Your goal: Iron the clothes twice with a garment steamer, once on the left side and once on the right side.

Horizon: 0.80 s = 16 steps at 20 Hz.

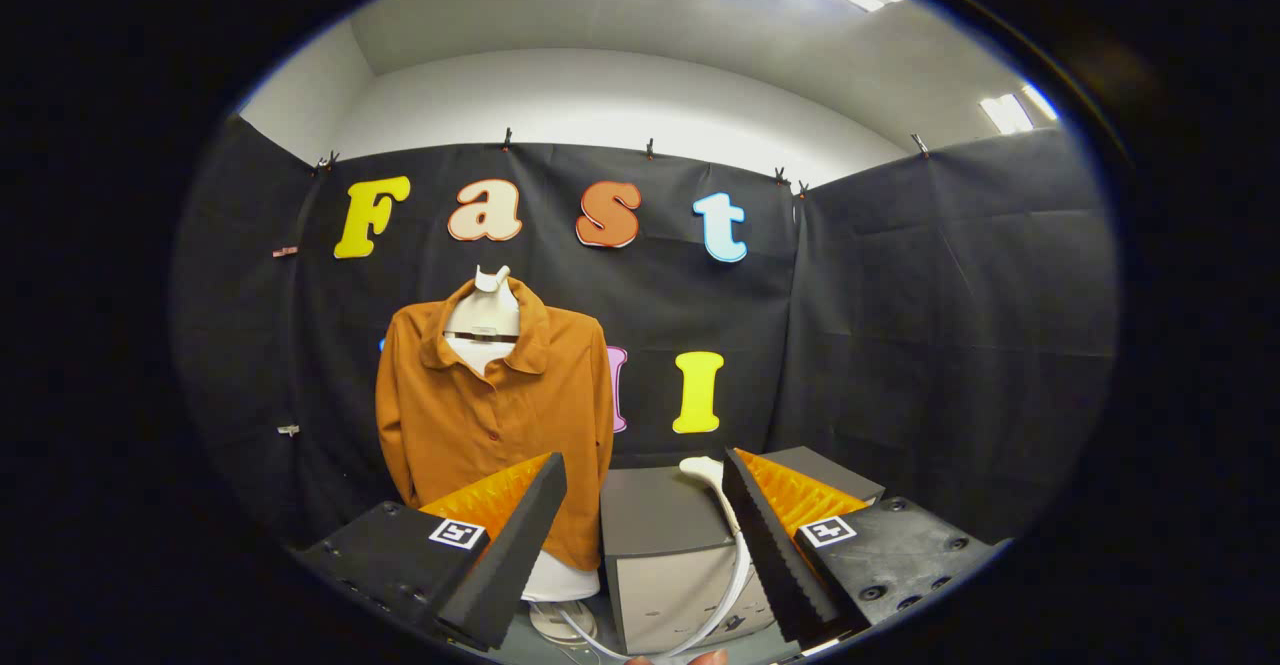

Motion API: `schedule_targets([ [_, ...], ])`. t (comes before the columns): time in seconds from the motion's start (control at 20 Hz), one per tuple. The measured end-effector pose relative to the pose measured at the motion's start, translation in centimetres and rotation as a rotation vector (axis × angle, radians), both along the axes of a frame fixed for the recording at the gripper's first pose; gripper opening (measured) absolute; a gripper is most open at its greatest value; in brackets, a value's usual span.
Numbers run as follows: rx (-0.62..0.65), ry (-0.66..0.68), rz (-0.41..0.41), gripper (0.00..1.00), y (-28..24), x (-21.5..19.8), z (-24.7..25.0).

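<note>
An orange-brown buttoned shirt (pixel 495 415) hangs on a white mannequin torso (pixel 484 315) on a round stand, beyond my left finger. A white garment steamer (pixel 712 480) lies on a grey box (pixel 655 515) beyond and between the fingers, close to the right one, with its white hose (pixel 735 585) curling down the box's front. My gripper (pixel 640 545) is open, fingers spread wide with nothing between them, and stands back from both the shirt and the steamer.
The grey box stands right of the mannequin, with a second dark box edge (pixel 820 465) behind the right finger. The mannequin's round base (pixel 560 620) and the hose loop lie on the floor below. Black cloth walls close in behind and to the right.
</note>
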<state>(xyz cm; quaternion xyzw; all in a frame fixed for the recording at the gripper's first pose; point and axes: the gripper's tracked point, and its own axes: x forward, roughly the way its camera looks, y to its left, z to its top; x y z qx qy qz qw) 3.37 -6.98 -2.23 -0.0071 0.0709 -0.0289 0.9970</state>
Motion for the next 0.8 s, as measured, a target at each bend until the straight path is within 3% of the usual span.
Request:
schedule_targets([
  [0.35, 0.07, 0.279, 0.004, 0.98, -6.9, 7.9, -7.7],
  [0.8, 0.152, 0.613, 0.025, 1.0, -13.2, 17.8, -22.5],
])
